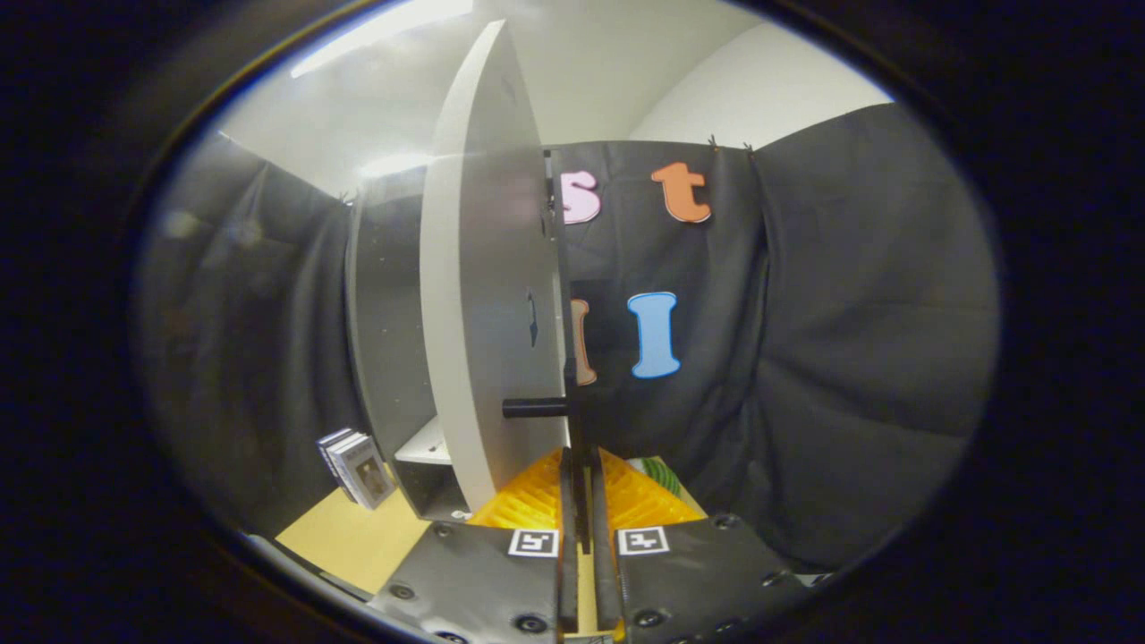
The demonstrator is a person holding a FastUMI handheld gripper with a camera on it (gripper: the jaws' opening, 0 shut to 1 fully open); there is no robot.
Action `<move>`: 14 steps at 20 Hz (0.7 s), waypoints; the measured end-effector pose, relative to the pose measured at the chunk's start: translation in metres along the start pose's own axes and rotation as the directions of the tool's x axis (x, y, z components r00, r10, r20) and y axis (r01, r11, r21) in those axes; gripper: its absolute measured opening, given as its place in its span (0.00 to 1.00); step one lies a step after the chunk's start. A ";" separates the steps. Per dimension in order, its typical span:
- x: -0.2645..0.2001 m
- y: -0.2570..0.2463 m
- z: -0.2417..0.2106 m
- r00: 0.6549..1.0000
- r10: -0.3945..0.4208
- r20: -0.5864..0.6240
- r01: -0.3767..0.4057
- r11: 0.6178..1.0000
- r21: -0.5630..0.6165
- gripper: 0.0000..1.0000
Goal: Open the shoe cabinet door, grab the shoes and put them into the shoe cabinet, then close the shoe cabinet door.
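The white cabinet door [487, 295] stands swung open, seen almost edge-on straight ahead of me. Its black handle [572, 394] is an upright bar on a short post sticking out of the door's face. My gripper [581, 458] is shut on the lower end of that bar, and the orange fingers [528, 501] press in on it from both sides. Behind the door is the grey cabinet body [389, 304], with a white shelf [428, 444] showing low inside its opening.
A small stack of books [356, 463] leans on the yellow surface [358, 537] left of the cabinet's foot. A green striped object [660, 471] peeks out just beyond the right finger. Black cloth walls close in on the left and right.
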State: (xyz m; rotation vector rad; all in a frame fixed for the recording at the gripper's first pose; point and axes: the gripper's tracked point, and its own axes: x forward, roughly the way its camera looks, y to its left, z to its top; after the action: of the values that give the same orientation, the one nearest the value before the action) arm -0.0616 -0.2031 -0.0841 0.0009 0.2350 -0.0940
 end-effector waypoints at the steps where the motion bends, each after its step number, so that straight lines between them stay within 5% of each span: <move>1: 0.000 -0.009 0.001 1.000 -0.009 -0.002 0.009 1.000 -0.003 0.10; 7: 0.002 -0.026 0.000 1.000 0.004 -0.026 -0.004 1.000 -0.001 0.10; 14: -0.053 -0.035 0.005 0.993 -0.111 0.031 0.112 0.993 -0.025 0.10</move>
State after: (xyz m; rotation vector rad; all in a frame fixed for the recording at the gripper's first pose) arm -0.1150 -0.2328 -0.0662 -0.0397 0.2065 -0.2018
